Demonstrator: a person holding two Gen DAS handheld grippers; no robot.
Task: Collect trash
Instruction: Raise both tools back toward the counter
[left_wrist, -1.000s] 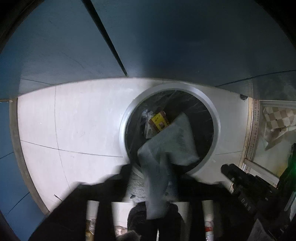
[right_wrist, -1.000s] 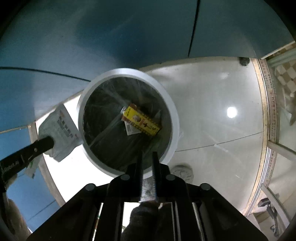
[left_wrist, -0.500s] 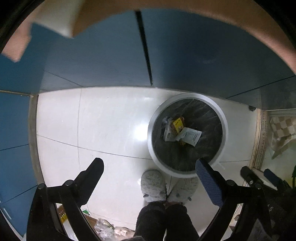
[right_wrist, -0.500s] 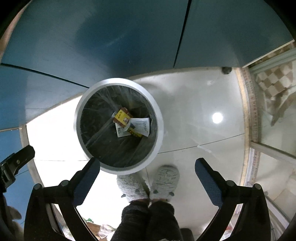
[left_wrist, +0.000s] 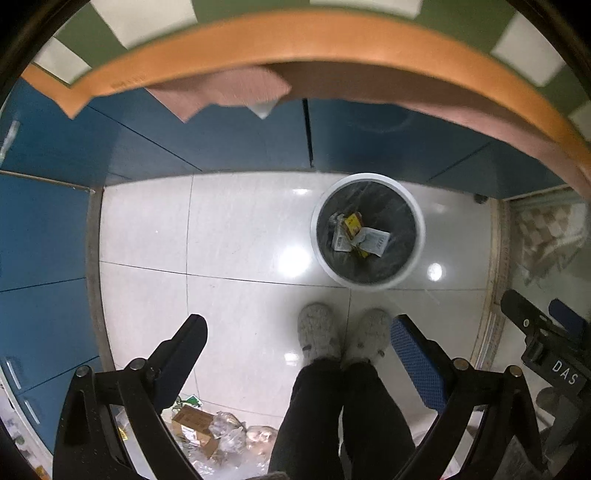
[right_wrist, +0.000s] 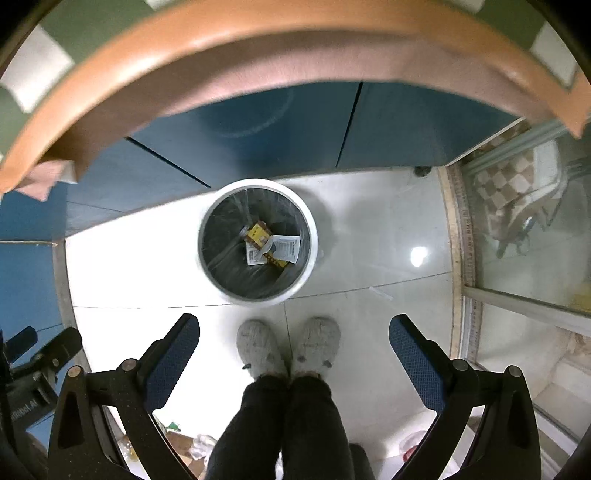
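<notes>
Both packets dropped; I've lifted clear of the bin (left_wrist: 367, 229).
My left gripper (left_wrist: 297, 356) and right gripper (right_wrist: 294, 356) gape empty; next, aim squarely at the floor litter (left_wrist: 207, 430).

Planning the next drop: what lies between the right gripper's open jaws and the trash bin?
In the right wrist view, the person's grey slippers stand on bare tile between the right gripper and the trash bin.

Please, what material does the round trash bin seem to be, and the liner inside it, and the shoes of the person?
Trash bin: probably plastic or painted metal; its pale rim looks smooth and slightly glossy, which leaves it open.
Liner: thin dark plastic film, judging by its creases and shiny streaks.
Shoes: soft grey slippers, apparently fleece or knitted fabric, with a fuzzy, matte, speckled surface.
</notes>
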